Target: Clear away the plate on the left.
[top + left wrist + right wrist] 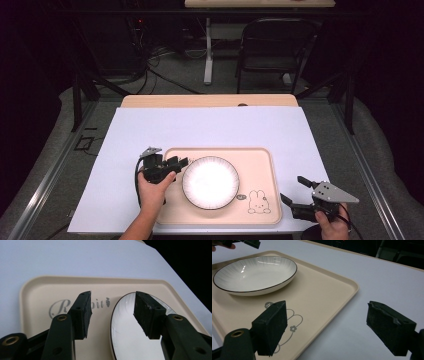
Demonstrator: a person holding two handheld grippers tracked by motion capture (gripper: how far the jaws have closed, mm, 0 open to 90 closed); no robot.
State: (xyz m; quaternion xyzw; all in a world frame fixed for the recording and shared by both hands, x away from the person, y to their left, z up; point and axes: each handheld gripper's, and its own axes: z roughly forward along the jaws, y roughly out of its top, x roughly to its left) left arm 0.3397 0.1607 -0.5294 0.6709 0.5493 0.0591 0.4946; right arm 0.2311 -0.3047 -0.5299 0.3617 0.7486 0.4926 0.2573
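A white plate with a thin dark rim (210, 181) (130, 335) (255, 272) lies on a beige tray (260, 160) (37, 297) (317, 290). My left gripper (179, 161) (112, 296) hovers at the plate's left edge, over the tray. Its jaws stand open, and the plate's rim shows below the gap without touching the pads. Its tip also appears at the top left of the right gripper view (249, 242). My right gripper (292, 188) (327, 306) rests open at the tray's right front corner with nothing between its jaws.
A white sheet (210, 125) covers the wooden table (210, 100). The tray bears a rabbit drawing (257, 201) at its right front. A dark chair (275, 45) and cables stand on the floor beyond the table.
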